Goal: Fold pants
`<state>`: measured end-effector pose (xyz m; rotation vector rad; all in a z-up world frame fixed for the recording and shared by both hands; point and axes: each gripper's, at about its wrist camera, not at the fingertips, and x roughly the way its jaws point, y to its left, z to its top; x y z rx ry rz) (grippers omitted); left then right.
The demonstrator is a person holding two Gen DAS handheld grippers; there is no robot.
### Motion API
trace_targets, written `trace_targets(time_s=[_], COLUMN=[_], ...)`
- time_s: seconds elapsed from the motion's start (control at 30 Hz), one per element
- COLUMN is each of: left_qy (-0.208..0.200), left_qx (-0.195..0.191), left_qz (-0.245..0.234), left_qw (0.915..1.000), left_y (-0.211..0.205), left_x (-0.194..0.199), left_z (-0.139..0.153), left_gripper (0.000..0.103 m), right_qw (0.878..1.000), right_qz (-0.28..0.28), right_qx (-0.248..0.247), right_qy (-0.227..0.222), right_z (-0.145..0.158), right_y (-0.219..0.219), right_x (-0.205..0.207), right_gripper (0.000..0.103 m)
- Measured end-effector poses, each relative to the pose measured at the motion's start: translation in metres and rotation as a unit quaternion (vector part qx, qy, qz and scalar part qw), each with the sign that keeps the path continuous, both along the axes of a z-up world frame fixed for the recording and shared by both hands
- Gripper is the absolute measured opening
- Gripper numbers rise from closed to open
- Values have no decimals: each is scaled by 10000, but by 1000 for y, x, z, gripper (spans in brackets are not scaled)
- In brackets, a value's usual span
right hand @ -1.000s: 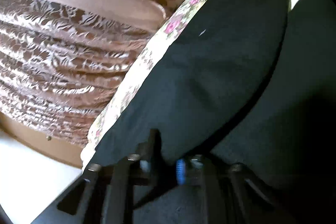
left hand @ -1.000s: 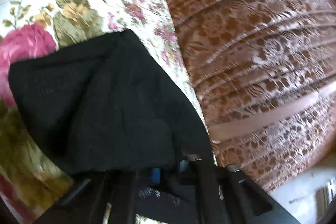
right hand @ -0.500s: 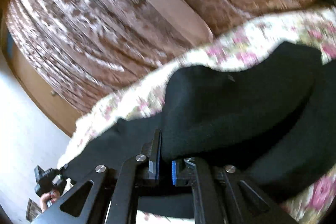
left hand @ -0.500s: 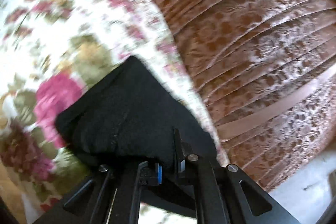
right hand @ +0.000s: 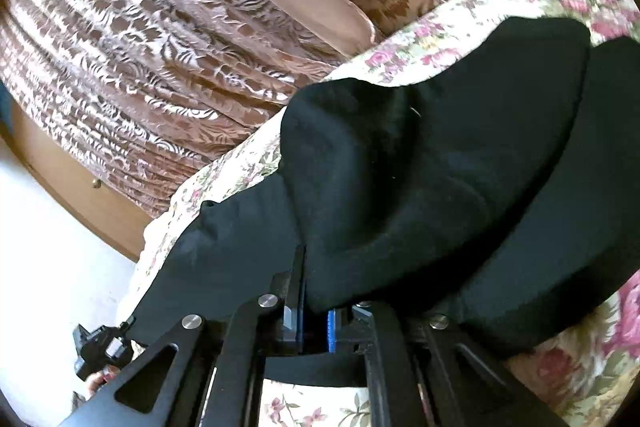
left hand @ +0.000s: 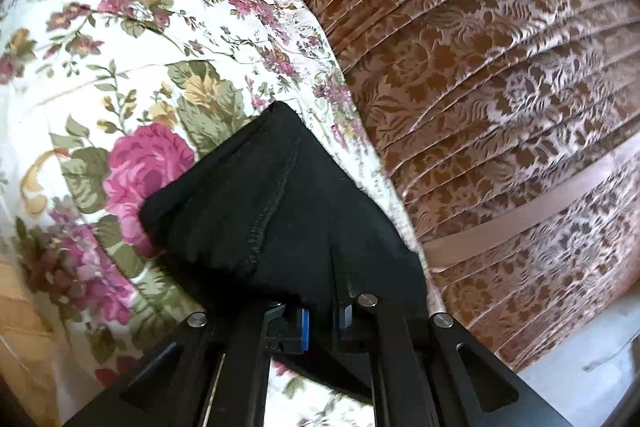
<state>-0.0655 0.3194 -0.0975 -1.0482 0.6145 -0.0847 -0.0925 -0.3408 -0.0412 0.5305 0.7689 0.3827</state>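
Jaws of the left gripper (left hand: 320, 311) are closed on a bunched fold of the black pants (left hand: 272, 211), with the cloth pinched between the blue-edged pads and rising in a peaked tent ahead of them. Jaws of the right gripper (right hand: 316, 323) are likewise closed on the pants (right hand: 432, 179), clamping a thick doubled layer that arches over and away from the pads toward the upper right of that view. The pants lie on a floral bedspread (left hand: 120, 67) printed with pink roses and green leaves on a cream ground; the same bedspread (right hand: 448, 23) shows beyond the garment in the right wrist view. A visible seam runs along the raised cloth in the left wrist view. In the right wrist view a lower layer of the garment extends flat toward the left edge of the bed, beneath the lifted fold. A brown brocade cover (left hand: 500, 87) with pleated ridges hangs beside the bedspread, seen also in the right wrist view (right hand: 160, 39). At the lower left of the right wrist view, a hand (right hand: 96, 381) holds the other black tool body near the garment's end, above a pale floor (right hand: 52, 247).
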Motion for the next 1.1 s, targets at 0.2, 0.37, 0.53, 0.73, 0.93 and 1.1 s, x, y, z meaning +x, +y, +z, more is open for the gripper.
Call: trace_targets(time_s=[0.2, 0.37, 0.53, 0.73, 0.93, 1.1], left_qy=[481, 458, -30, -700, -1350, -996], left_qx=[191, 580, 1508, 2749, 2947, 2564], left_qz=[-4, 403, 922, 1246, 471, -638], left_qw=[9987, 9964, 9843, 9508, 9448, 9593], left_y=[-2, -4, -14, -49, -95, -139], left_x=[1, -9, -26, -38, -8, 61], left_z=[-24, -5, 34, 79, 98, 81], left_gripper=[10, 15, 19, 30, 59, 60], right_qw=[9986, 9990, 9976, 9987, 9919, 9792], right_qz=[25, 59, 56, -206, -1264, -1992], right_qx=[-356, -164, 250, 26, 26, 299], right_qy=[378, 420, 642, 476, 131, 262], right_z=[-32, -33, -30, -14, -2, -10], right_y=[6, 3, -12, -47, -104, -151], right_x=[3, 5, 6, -6, -3, 27], right_gripper=[7, 15, 20, 29, 30, 30])
